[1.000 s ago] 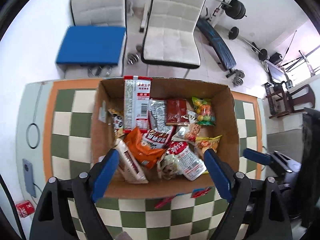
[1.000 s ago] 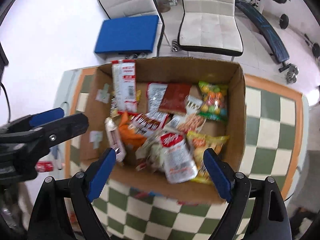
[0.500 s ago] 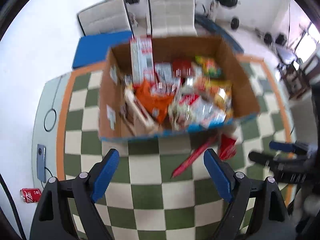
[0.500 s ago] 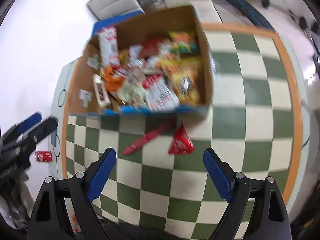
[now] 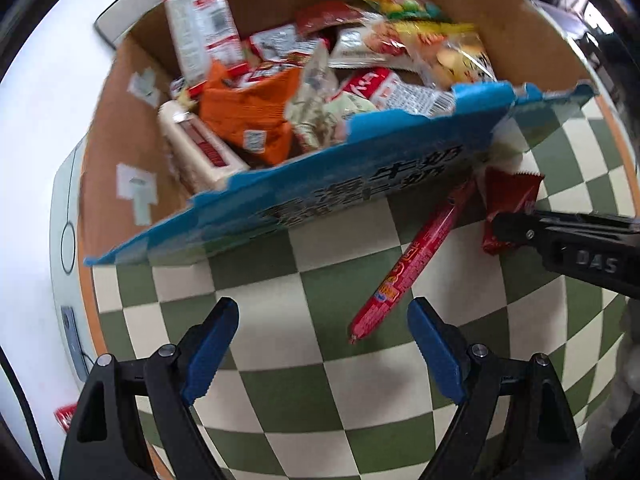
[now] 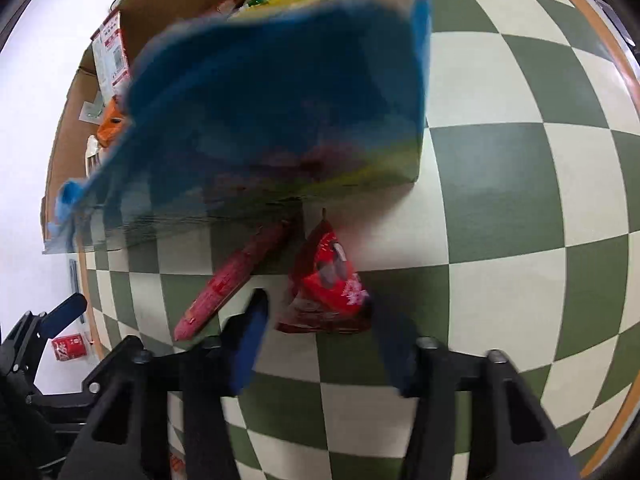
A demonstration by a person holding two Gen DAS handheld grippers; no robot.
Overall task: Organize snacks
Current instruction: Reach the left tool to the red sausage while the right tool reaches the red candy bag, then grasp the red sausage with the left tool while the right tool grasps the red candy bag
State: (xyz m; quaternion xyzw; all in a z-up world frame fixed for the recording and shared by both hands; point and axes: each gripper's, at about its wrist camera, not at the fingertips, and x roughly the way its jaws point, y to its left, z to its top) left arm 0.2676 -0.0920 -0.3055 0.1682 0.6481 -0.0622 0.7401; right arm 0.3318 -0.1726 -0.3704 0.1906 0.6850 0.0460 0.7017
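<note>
Two pairs of tongs work over a green-and-cream checked table [image 5: 360, 396]. The left gripper [image 5: 323, 346] points steeply down with its two blue pads spread wide, and nothing lies between them but bare tabletop. Just ahead of its right-hand pad lies one long red sausage stick [image 5: 408, 268], slanting away towards the box; its near tip rests close to that pad without touching it. Farther ahead stands one cardboard box [image 5: 120, 168] with a blue printed front wall, heaped with snack packets: one orange bag [image 5: 248, 116] near the middle, one tall white-and-red carton [image 5: 200, 28] standing at the back left, and many more, too jumbled to count.

To the right of the left tongs lies one red snack packet [image 5: 508, 196], just beside the far end of the sausage stick and just in front of the box.

The right gripper [image 6: 316, 344] also points down, and its two blurred blue pads are closing with the red snack packet [image 6: 328, 284] between them; whether they already press on it cannot be told. To the left of these tongs lies the same sausage stick [image 6: 236, 280], close beside the left-hand pad. The box [image 6: 280, 112] stands ahead, its front blurred. One red drink can [image 6: 69, 347] lies on the floor far to the left.
</note>
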